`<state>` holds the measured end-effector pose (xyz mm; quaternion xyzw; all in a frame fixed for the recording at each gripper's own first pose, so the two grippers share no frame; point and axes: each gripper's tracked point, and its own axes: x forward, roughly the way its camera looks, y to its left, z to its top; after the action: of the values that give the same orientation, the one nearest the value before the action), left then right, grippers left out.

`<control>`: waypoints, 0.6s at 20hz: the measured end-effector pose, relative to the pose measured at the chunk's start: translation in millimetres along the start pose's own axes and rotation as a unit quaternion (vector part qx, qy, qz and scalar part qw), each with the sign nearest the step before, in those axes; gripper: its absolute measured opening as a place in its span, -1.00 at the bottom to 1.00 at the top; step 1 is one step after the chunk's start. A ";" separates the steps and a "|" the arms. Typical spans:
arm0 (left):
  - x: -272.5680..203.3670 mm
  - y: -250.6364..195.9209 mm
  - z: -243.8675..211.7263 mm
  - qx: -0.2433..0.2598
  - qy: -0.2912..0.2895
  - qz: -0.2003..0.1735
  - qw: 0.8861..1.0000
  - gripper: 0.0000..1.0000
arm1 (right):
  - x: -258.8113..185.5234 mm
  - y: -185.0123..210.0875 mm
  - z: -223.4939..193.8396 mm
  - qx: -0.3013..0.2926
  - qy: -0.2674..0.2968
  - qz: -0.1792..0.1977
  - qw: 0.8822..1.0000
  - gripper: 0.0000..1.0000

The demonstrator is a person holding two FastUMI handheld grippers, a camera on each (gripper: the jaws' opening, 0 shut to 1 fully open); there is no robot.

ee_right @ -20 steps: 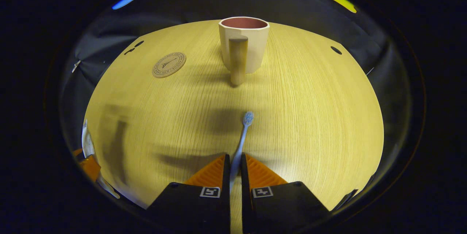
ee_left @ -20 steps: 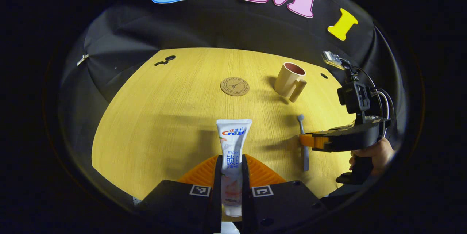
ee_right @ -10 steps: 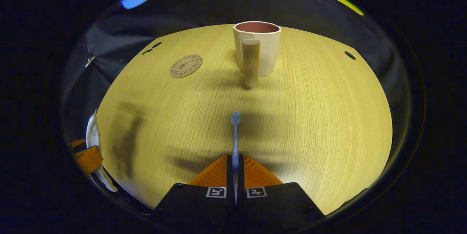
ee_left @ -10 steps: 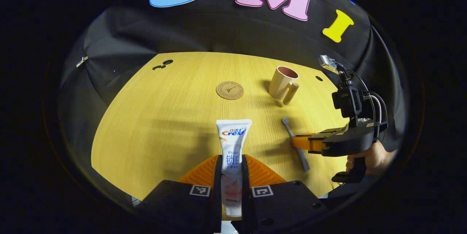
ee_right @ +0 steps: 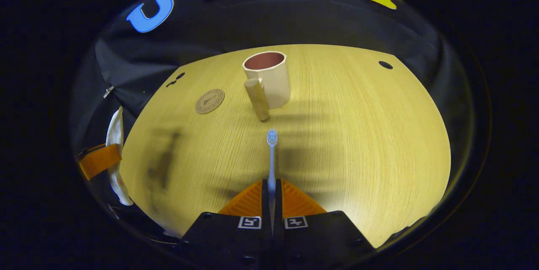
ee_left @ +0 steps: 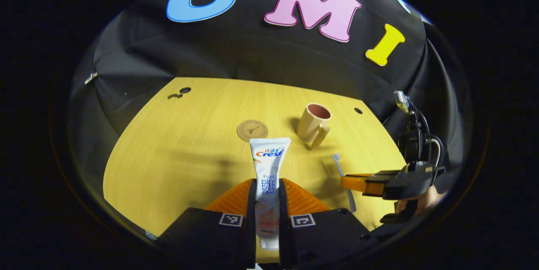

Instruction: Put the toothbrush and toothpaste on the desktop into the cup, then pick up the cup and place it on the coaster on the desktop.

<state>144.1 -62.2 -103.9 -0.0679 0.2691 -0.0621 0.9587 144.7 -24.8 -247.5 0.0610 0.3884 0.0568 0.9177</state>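
Both grippers have lifted off the desk [ee_right: 358,135]: left gripper [ee_left: 267,190] clamps the soft toothpaste [ee_left: 268,164] mid-tube, right gripper [ee_right: 271,190] pinches the light, stiff toothbrush [ee_right: 272,152] at its handle. Cup [ee_right: 267,77] empty, beside coaster [ee_right: 209,101].

In the left gripper view, the toothpaste [ee_left: 267,185] stands up from bottom centre. Behind it on the desktop [ee_left: 177,152] lies the coaster [ee_left: 252,130], the cup [ee_left: 313,124] to its right. Farther right is the toothbrush [ee_left: 343,181].

In the right gripper view, the toothbrush [ee_right: 271,160] rises from bottom centre; the cup [ee_right: 268,80] stands above it, the coaster [ee_right: 209,101] at left.
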 end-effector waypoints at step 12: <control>89.7 -88.4 131.7 0.012 -0.075 -0.059 0.995 -0.47 | -34.3 -47.9 62.2 0.047 -0.057 0.032 0.997 -0.90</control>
<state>281.9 -150.3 -23.5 -0.0770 0.1913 -0.1169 0.9715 168.5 -81.5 -187.8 0.1192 0.3352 0.0646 0.9323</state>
